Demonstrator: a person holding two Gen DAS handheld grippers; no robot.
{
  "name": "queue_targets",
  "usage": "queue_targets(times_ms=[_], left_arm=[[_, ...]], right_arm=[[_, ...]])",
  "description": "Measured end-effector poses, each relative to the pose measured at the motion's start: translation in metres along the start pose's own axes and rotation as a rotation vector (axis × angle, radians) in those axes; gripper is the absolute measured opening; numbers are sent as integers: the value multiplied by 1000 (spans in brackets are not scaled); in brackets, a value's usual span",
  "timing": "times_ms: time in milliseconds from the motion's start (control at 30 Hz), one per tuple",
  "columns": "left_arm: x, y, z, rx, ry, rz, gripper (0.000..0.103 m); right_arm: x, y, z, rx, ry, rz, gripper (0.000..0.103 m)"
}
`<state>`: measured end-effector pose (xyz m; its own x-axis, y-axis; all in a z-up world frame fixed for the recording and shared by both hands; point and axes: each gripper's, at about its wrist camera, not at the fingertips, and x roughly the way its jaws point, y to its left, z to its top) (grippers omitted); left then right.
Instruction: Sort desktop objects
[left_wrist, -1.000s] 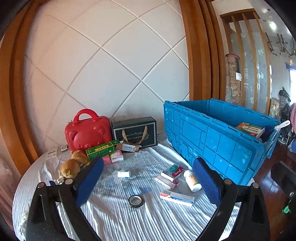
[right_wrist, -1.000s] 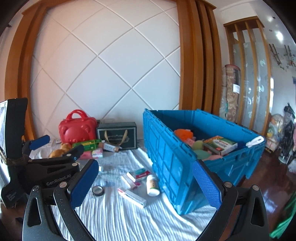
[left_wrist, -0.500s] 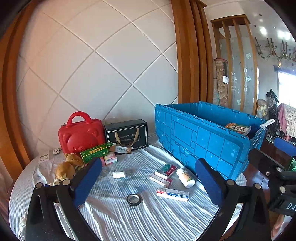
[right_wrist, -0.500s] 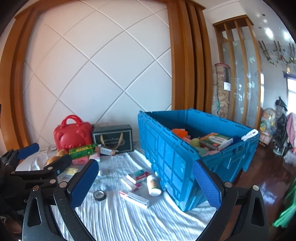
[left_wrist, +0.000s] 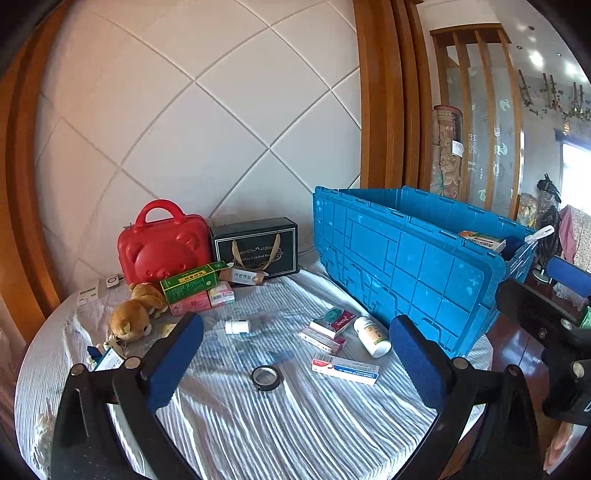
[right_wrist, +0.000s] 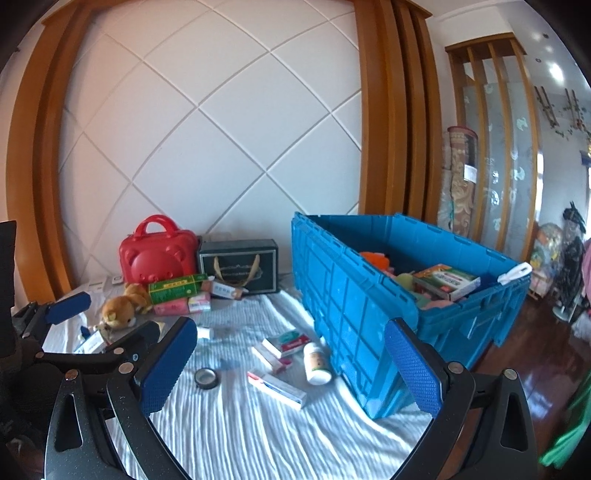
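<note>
Surface: a round top under a white ribbed cloth, spread out in front of you against a white quilted wall.
Blue crate: the largest thing here, open-topped, on the right side of the surface; the right wrist view shows boxes and soft items already inside it.
Red bear-face case: stands upright at the back left, against the wall.
Black gift box: just beside the red case on its right, with a gold ribbon handle.
Your left gripper: its blue-padded fingers are spread wide with nothing between them, hovering above the near side of the surface.
Your right gripper: fingers likewise wide apart and holding nothing, hovering to the right of the left one.
Plush toy: a tan animal lying at the left, in front of the red case.
Green box: rests on top of pink boxes, in front of the red case.
White bottle: lies on its side close to the crate's wall.
Long white and red box: flat on the cloth, near the bottle.
Two small medicine boxes: just left of the bottle, one overlapping the other.
Tape roll: black, flat on the cloth mid-surface, between your left gripper's fingers as seen from its camera.
Small white container: on its side, behind the tape.
</note>
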<state>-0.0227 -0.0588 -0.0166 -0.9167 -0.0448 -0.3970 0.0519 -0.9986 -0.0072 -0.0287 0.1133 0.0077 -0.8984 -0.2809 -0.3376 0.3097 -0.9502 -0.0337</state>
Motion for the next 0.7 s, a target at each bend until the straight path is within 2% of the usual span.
queue_targets(times_ms=[333, 633, 700], left_arm=[[-4, -6, -1, 14, 5, 21, 102], [-6, 2, 1, 4, 4, 52, 102], [-8, 5, 0, 2, -6, 36, 102]], right_arm=[[-3, -7, 1, -4, -14, 11, 103], [-9, -21, 6, 5, -50, -25, 103], [-7, -24, 6, 15, -43, -22, 103]])
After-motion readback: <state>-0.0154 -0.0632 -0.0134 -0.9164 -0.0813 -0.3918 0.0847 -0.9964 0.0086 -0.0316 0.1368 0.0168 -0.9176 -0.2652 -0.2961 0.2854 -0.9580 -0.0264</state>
